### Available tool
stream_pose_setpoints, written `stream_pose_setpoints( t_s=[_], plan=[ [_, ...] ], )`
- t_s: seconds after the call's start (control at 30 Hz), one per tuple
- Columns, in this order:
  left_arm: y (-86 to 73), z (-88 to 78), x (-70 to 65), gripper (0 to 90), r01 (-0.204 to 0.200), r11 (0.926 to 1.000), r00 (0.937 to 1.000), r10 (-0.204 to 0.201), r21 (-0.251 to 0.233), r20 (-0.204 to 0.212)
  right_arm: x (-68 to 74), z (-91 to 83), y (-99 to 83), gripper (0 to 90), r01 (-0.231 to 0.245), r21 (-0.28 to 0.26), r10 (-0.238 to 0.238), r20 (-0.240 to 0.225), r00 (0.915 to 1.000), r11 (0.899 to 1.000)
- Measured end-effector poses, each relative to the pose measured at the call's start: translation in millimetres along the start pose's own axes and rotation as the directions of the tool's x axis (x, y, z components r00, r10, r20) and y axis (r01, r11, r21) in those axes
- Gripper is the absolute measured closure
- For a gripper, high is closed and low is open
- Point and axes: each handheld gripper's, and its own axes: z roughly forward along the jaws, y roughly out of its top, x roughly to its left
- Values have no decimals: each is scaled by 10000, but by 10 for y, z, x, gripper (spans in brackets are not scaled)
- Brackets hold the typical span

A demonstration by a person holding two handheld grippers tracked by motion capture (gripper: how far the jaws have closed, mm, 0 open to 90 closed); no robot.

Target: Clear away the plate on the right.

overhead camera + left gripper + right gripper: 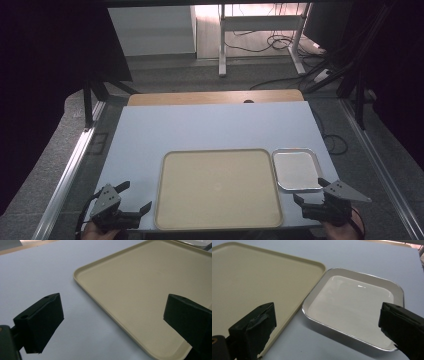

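Observation:
A large beige tray [218,188] lies empty at the front middle of the pale blue table [210,125]. Against its right side sits a small shiny metal tray [296,169], also empty. My left gripper [134,196] hovers open at the table's front left corner, just left of the beige tray [140,285]. My right gripper [310,192] stands open at the front right, right behind the metal tray [352,305]. Its jaws are wide apart with nothing between them, and the beige tray [257,282] lies to their left.
A strip of wooden tabletop [215,97] shows beyond the blue surface's far edge. Metal rails [70,170] run along both sides of the table. A white desk frame [260,30] and loose cables [280,45] stand on the floor behind.

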Motion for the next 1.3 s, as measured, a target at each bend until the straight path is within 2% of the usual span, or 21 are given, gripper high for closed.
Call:
stream_pose_setpoints(
  t_s=[0.43,0.87,1.3],
  plan=[
    [-2,0,-1,28,-61,10000,10000,61,12,56,19,45,-15,25,441,370,-444,71,9990,9983],
    [-1,2,-3,29,-68,10000,10000,68,37,65,7,67,-15,31,391,612,-392,17,9992,9974],
    [1,6,-7,30,-102,9999,9999,101,62,34,-52,83,15,31,214,533,-210,-77,9997,9984]
  ],
)
